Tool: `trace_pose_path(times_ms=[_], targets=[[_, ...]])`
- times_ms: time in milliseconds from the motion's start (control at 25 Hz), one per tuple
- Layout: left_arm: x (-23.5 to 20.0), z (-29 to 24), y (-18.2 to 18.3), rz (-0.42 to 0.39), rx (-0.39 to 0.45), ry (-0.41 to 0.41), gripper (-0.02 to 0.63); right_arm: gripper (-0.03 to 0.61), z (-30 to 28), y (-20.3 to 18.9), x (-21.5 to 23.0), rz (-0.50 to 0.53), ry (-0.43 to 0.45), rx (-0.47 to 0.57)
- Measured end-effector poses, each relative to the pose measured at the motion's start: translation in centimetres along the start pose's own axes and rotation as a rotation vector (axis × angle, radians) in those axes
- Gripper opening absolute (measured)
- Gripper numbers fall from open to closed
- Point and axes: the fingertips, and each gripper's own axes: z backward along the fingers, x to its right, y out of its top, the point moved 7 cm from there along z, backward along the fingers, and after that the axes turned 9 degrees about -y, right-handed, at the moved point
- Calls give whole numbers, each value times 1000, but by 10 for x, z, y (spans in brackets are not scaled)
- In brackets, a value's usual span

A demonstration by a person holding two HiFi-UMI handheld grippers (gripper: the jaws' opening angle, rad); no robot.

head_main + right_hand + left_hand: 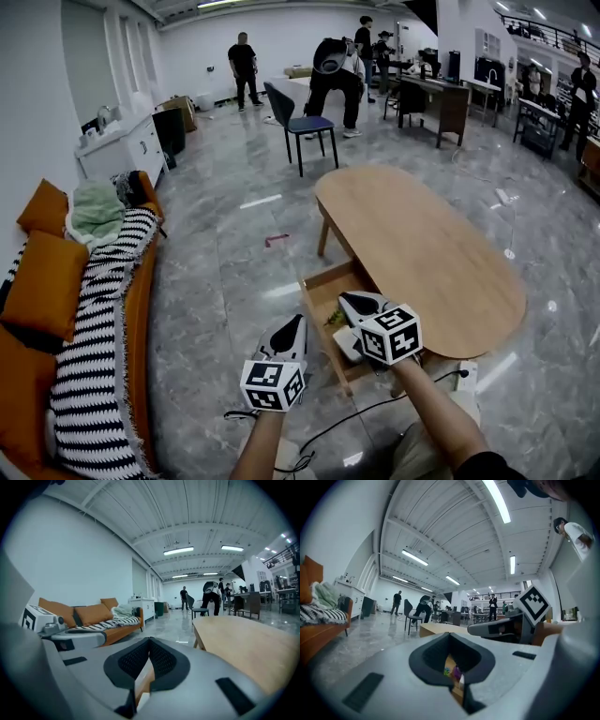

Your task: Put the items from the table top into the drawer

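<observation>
Wooden drawer (328,278) is open below the surface (422,244). Your left gripper view shows green and purple bits (452,671) inside, your right gripper view doesn't. Left gripper (296,323) and right gripper (352,302) fingers are closed, empty.

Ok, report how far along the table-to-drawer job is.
Done: the table top looks bare, and small items lie in the open drawer. In hand: nothing; the left gripper and right gripper are both shut and empty. Left: probably only closing the drawer.
</observation>
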Motion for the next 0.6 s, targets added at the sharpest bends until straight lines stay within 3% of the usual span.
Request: trace_pose_path(times_ms=[200,600], targets=[[4,-2,-8,33,0,-18,3,20,25,3,3,12,-25,72],[21,4,5,-32,18,-62,3,20,57,1,-9,52,-53,173]])
